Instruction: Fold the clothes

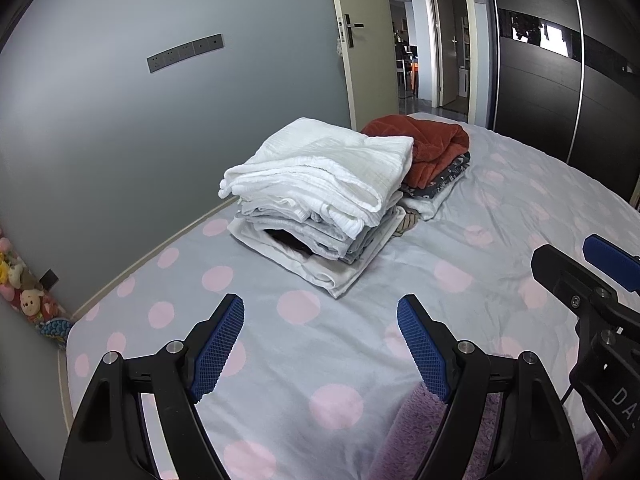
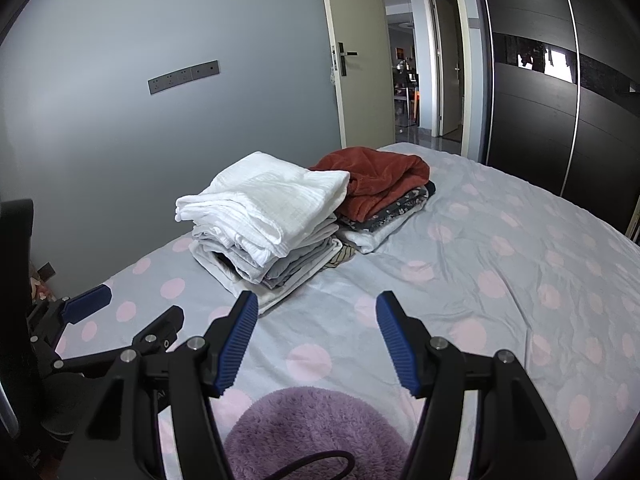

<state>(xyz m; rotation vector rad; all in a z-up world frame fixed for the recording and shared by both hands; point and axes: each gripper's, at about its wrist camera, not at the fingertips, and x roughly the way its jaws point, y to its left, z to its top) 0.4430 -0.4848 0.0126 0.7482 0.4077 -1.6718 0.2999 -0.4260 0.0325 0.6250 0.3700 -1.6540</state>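
A stack of folded white and grey clothes [image 1: 320, 196] [image 2: 264, 220] lies on the bed, with a rust-red garment [image 1: 432, 148] [image 2: 376, 184] on a smaller folded pile just behind it. A fluffy purple garment [image 2: 316, 432] [image 1: 416, 436] lies at the near edge, under both grippers. My left gripper [image 1: 320, 344] is open and empty above the sheet. My right gripper [image 2: 316, 340] is open and empty, in front of the stack. Each gripper shows at the edge of the other's view.
The bed has a grey sheet with pink dots [image 1: 480, 240] [image 2: 500, 260]. A grey wall [image 1: 120, 120] runs along its left side, with plush toys [image 1: 24, 296] on the floor. A dark wardrobe [image 1: 560, 80] stands at the right, an open door [image 1: 368, 40] behind.
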